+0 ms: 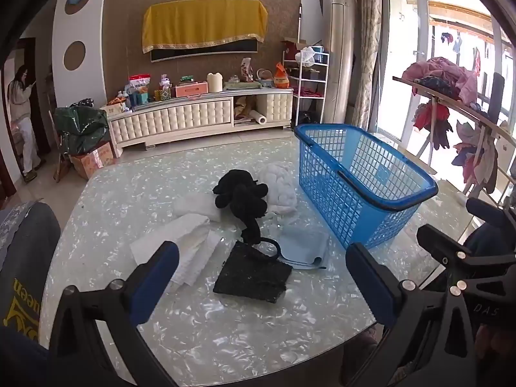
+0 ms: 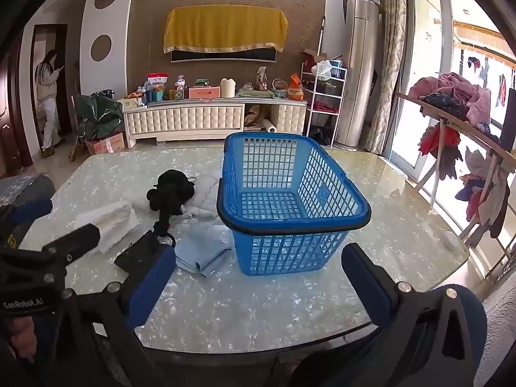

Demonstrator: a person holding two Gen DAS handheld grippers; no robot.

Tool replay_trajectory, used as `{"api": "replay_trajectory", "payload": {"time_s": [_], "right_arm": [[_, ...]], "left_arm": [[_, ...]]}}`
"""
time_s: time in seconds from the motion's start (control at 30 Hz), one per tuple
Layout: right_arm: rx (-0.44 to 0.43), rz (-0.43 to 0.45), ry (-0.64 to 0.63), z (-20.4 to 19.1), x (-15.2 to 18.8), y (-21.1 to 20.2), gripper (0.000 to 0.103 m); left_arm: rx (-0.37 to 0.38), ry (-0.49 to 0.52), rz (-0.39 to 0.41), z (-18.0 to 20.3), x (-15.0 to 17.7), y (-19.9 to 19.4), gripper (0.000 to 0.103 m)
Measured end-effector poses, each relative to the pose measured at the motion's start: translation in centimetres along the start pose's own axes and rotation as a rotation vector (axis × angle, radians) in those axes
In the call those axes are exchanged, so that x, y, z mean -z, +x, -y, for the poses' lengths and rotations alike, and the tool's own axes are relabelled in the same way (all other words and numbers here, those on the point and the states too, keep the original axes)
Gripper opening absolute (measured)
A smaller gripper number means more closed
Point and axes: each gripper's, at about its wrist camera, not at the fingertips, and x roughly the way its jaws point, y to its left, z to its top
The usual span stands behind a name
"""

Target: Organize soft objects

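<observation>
**Basket empty, soft goods still waiting on the table**

I hold both grippers back at the near edge of the pearly table [image 1: 96, 225], jaws of each spread wide and gripping nothing. The left gripper [image 1: 261, 277] faces the pile: a black plush toy [image 1: 245, 196], white towels [image 1: 190, 242], a white padded bundle [image 1: 279, 187], a pale blue cloth [image 1: 303, 245] and a dark flat pad [image 1: 253, 277]. The blue basket [image 2: 322, 174] stands just right of them, nothing inside, before the right gripper [image 2: 254, 287]. I judge sorting not yet begun; next I should reach for the nearest piece, close on it and lift it over the rim. Legible: "GenRobot.AI" and "DAS" on the gripper bodies.
</observation>
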Motion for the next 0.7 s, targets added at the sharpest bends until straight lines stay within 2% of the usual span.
{"api": "replay_trajectory", "payload": {"time_s": [0.13, 0.17, 0.33, 0.57, 0.7], "right_arm": [[0.007, -0.001, 0.007, 0.3, 0.18, -0.01, 0.103], [0.007, 0.001, 0.007, 0.38, 0.2, -0.15, 0.103], [0.012, -0.007, 0.004, 0.12, -0.19, -0.12, 0.103], [0.043, -0.001, -0.008, -0.3, -0.06, -0.52, 0.103], [0.093, 0.003, -0.011, -0.43, -0.02, -0.64, 0.103]], "left_arm": [[-0.001, -0.014, 0.009, -0.11, 0.01, -0.17, 0.103], [0.014, 0.009, 0.007, 0.42, 0.22, -0.35, 0.103], [0.036, -0.003, 0.013, 0.07, -0.04, -0.58, 0.103], [0.057, 0.0, 0.008, 0.25, 0.02, -0.1, 0.103], [0.056, -0.005, 0.013, 0.25, 0.1, 0.06, 0.103]]}}
